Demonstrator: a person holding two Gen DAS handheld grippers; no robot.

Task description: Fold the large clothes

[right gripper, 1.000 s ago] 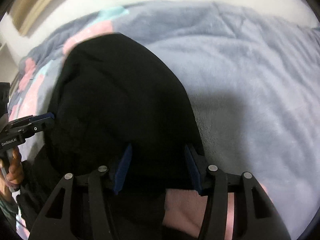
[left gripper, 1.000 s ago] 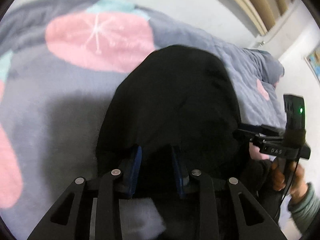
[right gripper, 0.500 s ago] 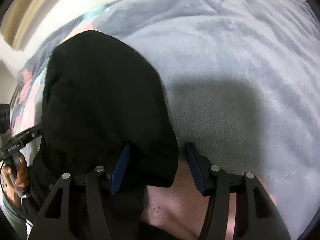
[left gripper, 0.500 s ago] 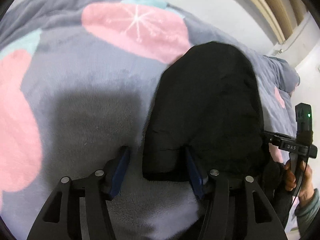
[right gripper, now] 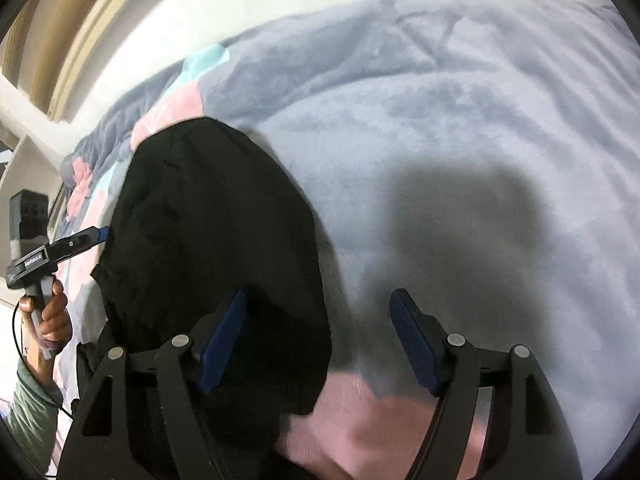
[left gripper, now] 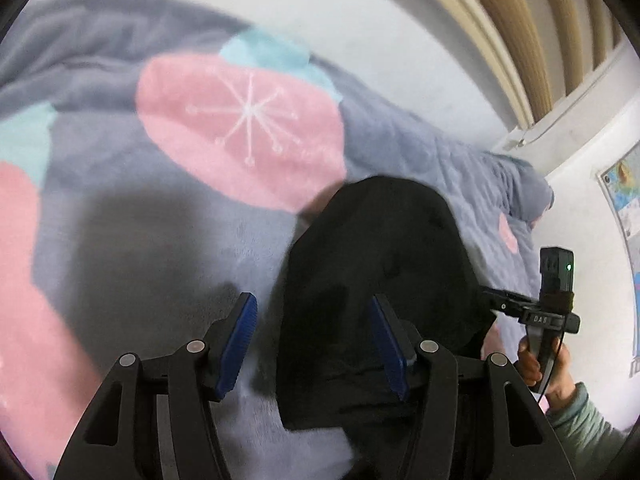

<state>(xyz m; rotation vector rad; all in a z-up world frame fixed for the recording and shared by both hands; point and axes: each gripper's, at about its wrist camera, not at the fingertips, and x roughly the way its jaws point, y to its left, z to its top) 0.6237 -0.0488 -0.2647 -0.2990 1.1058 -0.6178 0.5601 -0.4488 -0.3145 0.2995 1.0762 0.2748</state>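
Now, change: a second before, both claws were clenched on the black garment's near edge; half a second before, the fingers had parted, and by this moment they stood wide and the fabric lay free.
Left claw (left gripper: 312, 344): released, blue pads spread, with the garment's near left corner lying between and below them, gripped by nothing.
Right claw (right gripper: 316, 344): released too, its left pad over the dark cloth, its right pad over bare blanket.
Black garment (left gripper: 380, 264): rested on the bed as a compact rounded bundle, its near hem toward both cameras, apparently folded over on itself.
Blanket (right gripper: 460, 140): grey fleece with pink and teal patches, covering the bed under the garment.
Position of hands: each claw sat at one near corner, the right seen from the left wrist view at the bundle's far side.
Meaning for the task: one fold looked laid down and let go; judging by the bundle's bulk, another fold or some smoothing probably remained.
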